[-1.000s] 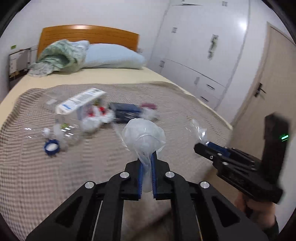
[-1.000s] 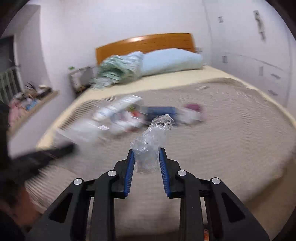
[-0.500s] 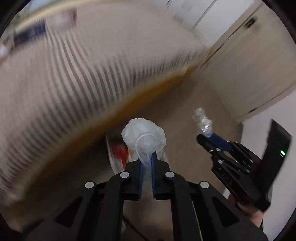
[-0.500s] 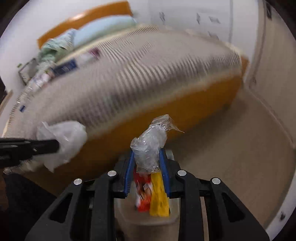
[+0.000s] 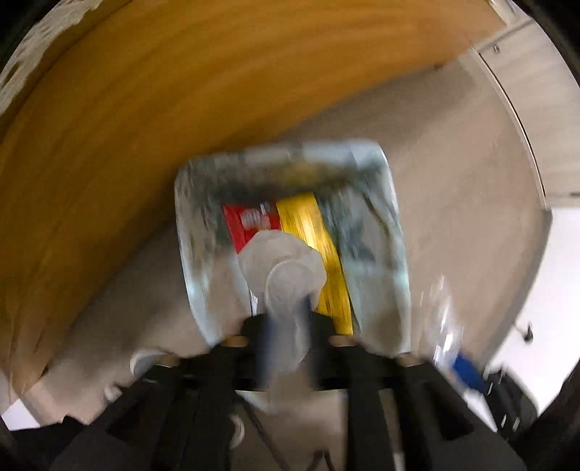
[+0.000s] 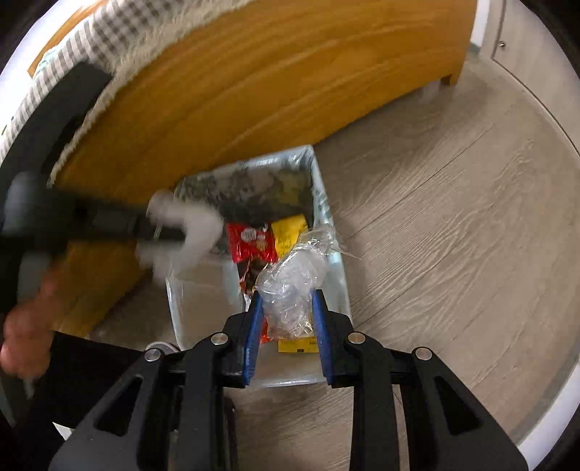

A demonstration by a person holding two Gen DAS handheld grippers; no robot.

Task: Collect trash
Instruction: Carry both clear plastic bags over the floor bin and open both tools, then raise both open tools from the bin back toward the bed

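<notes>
A lined trash bin (image 6: pixel 328 213) stands on the floor against the bed's wooden footboard; it also shows in the left wrist view (image 5: pixel 393 224). Inside lie a red wrapper (image 6: pixel 250 242) and a yellow wrapper (image 6: pixel 290 232). My left gripper (image 5: pixel 286 308) is shut on a crumpled white plastic bag (image 5: pixel 282 264) right above the bin; that bag (image 6: pixel 185 232) is blurred in the right wrist view. My right gripper (image 6: pixel 286 308) is shut on a crumpled clear plastic wrap (image 6: pixel 290 282) above the bin's near right side.
The orange wooden footboard (image 6: pixel 253 83) rises behind the bin, with the checked blanket (image 6: pixel 119 29) hanging over its top. Grey wood-look floor (image 6: pixel 453 235) spreads to the right. White cupboard doors (image 5: pixel 543 108) stand at the far right.
Both grippers have swung from over the bed down to the floor and now hang over the bin, each still holding its plastic. The views are motion-blurred.
</notes>
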